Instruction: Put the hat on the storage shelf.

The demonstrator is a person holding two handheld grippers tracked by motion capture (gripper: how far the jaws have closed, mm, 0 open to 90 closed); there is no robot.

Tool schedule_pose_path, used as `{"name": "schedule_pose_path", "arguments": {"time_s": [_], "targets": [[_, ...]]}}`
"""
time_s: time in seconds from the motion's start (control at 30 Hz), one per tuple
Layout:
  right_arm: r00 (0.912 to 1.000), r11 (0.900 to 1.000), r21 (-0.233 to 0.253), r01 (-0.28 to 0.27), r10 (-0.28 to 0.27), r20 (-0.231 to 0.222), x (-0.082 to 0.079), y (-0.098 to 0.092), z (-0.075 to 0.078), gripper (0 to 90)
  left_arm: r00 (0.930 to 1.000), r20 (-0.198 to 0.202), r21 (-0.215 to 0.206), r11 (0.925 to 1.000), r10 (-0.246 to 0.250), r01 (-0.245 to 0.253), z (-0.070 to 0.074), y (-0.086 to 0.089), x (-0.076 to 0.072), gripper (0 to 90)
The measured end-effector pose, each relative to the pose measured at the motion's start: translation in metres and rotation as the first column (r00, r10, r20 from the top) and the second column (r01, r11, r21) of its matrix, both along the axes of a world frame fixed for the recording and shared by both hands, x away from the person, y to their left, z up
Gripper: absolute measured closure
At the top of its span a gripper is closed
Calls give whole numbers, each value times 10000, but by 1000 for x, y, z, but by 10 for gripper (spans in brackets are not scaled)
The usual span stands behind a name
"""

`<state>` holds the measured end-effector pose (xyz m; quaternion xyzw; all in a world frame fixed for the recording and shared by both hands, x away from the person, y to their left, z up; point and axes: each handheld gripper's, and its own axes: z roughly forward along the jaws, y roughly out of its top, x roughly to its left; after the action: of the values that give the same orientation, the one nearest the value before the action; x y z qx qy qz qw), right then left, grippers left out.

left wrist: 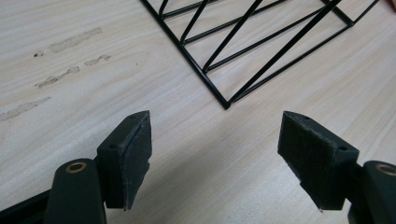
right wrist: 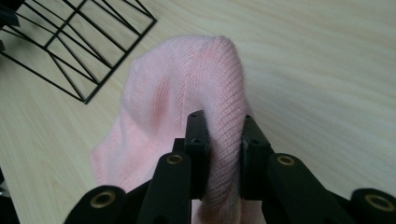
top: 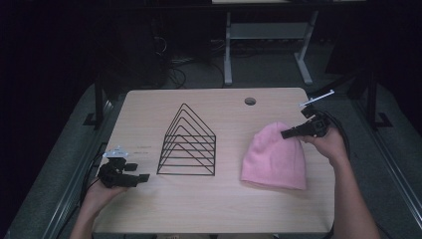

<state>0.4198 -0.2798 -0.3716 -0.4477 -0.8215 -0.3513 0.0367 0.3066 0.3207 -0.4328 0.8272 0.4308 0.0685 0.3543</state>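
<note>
the right gripper has its jaws pinched on a fold of the pink hat near its crown, the knit bunched up between the pads. in the high view the hat lies on the right half of the surface, its crown end at the right gripper and its wide brim edge nearer the person, flat on the wood. the grasp looks made and the lift is just starting: the crown stands up a little while the rest of the hat rests on the surface.

the left gripper sits low at the near left corner, jaws wide apart and holding nothing; its own view shows the pads spread over bare wood with a corner of the wire rack just ahead. the rack stands in the middle of the surface, well apart from the hat.

likely the hat is meant for the rack. the next move calls for raising the hat clear of the surface and carrying it left toward the rack's peak. the pinch takes in only a small fold, so a steady lift matters; the loose brim will hang and may catch on the wires. the left gripper is placed to steady the rack or take the brim.
</note>
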Motion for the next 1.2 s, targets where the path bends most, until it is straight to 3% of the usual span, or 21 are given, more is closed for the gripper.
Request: {"name": "schedule_pose_path", "arguments": {"time_s": [0.2,0.3,0.43,0.5,0.7,0.97,1.2], "targets": [[9987,9999,43,-156,154,479,-8,-1,23,772,9998,70,-170,9997,-175,176,9,-5,1,265],[9970,9996,-105,-244,251,737,-13,-2,41,775,9989,49,3,9990,-456,456,14,-6,3,265],[9937,9990,-234,-381,404,1043,-19,-2,60,778,9967,-110,-83,9968,-798,797,23,-8,5,266],[9917,9990,-186,-416,435,1207,-22,-2,70,779,9947,-110,47,9947,-1027,1028,28,-8,6,266],[9867,9988,-41,-487,488,1552,-26,-1,92,779,9915,-50,-79,9915,-1298,1298,39,-8,6,266],[9726,9952,86,-973,933,2130,-29,12,130,781,9912,-140,-242,9911,-1313,1310,56,-7,11,266],[9638,9914,9,-1305,1267,2344,-28,28,149,780,9908,30,-506,9895,-1351,1351,71,-7,12,256]]}}
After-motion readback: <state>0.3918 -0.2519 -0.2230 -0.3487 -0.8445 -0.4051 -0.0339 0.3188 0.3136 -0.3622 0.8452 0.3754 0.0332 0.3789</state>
